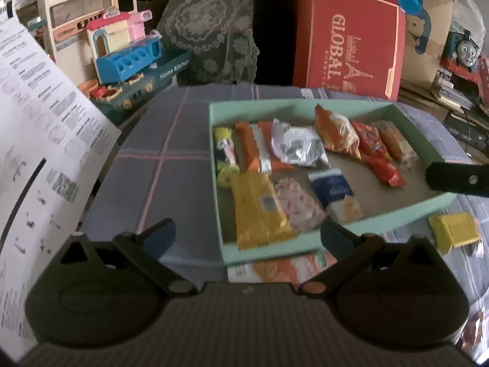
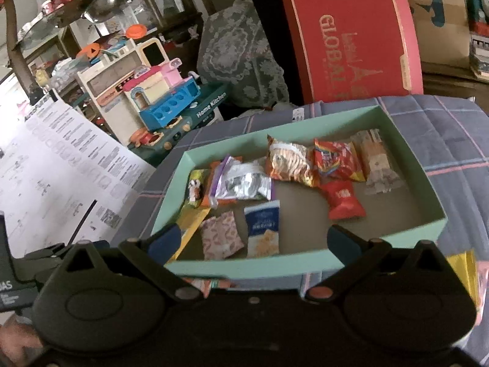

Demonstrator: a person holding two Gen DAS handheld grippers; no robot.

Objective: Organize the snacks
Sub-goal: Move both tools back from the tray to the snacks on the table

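The plaid-covered counter (image 1: pixel 171 165) carries a mint-green tray (image 1: pixel 214 140), which serves as the landmark here. Inside the tray, along its far wall, lie an orange noodle-style bag (image 2: pixel 290 162), a red packet (image 2: pixel 336 159), a silver foil pouch (image 2: pixel 244 183) and a narrow orange bar (image 1: pixel 250 150). Along the near wall lie a long yellow packet (image 1: pixel 259 214), a pink patterned packet (image 2: pixel 221 235) and a blue-and-white packet (image 2: pixel 263 229).

Judging by this, most of the sorting looks done. Still outside the tray are a yellow packet (image 1: pixel 455 232) on the counter just beyond its near right corner, and an orange-and-white packet (image 1: pixel 290 269) poking out from under its near wall.

The left claw (image 1: pixel 247 235) stands wide open and empty, hanging over the tray's near left corner. The right claw (image 2: pixel 253 241) is likewise spread wide with nothing between its fingers, over the tray's near wall.

Both views are blurred, so no label is readable. The packet under the tray is mostly hidden. The yellow packet is cut off at the right claw's edge in the right wrist view.
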